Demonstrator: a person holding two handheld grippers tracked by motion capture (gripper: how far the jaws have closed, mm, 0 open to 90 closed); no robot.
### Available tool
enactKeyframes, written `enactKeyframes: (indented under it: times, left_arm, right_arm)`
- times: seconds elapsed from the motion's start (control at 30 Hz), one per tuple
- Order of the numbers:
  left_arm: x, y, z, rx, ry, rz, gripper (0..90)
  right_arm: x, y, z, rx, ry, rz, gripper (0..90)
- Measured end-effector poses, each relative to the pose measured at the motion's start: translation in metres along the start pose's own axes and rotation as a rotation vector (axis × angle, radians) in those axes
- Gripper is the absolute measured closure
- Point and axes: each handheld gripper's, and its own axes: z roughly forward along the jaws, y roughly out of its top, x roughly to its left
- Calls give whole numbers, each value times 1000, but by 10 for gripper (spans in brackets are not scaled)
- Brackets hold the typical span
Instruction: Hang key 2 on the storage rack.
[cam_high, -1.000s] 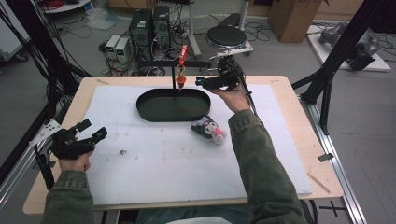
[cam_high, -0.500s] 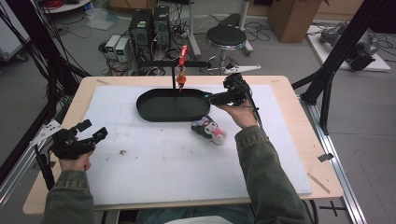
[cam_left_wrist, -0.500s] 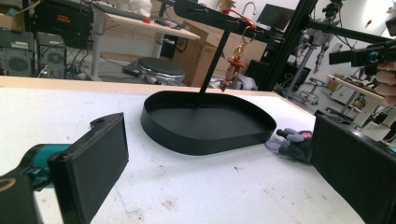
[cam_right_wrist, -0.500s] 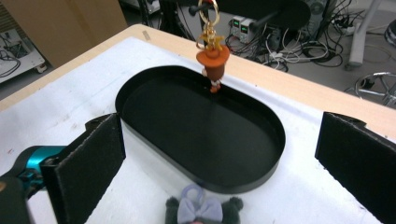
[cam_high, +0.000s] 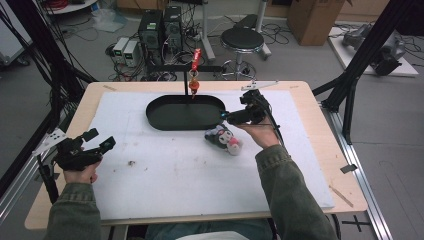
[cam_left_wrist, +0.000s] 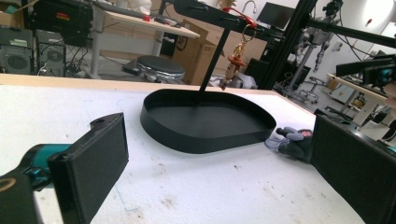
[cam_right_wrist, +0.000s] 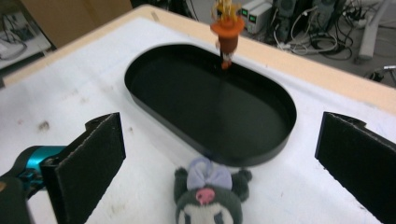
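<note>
High view first, from left to right: the left hand-held gripper (cam_high: 95, 141) hovers low over the near-left edge of the bench (cam_high: 320, 150), its jaws spread and nothing between them, well apart from everything else. Toward the middle sits the black oval tray (cam_high: 165, 120), with a slim post rising from its far side and a small orange charm (cam_high: 193, 88) hanging from the arm on top. Just beside the tray's near-right rim lies the plush toy (cam_high: 223, 141), a dark grey stuffed figure with a pale face, a pink nose and a lilac bow. The right hand-held gripper (cam_high: 225, 116) is at the tray's right end, just beyond and above the toy, not touching it.

In the right gripper view the jaws stand wide apart with the plush toy (cam_right_wrist: 208, 198) low in the middle of the gap, close under them, its head toward the camera and the tray (cam_right_wrist: 154, 70) right behind it.

The toy looks light and soft, so it should squash under the pads rather than slip; nothing fragile about it, though it may flop when lifted. The rounded head seems the best place to pinch, across its width below the bow, since the ears and bow are thin and would pull out. How the body lies behind the head is hard to tell. The tray's rim is close, so a jaw could catch it on the way down.
</note>
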Motion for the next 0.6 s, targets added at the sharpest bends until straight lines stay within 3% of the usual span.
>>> enactKeyframes:
  times: [0.6]
  left_arm:
    - [1, 0, 0, 4, 4, 0, 51]
  right_arm:
    - [-9, -54, 17, 142, 11, 18, 4]
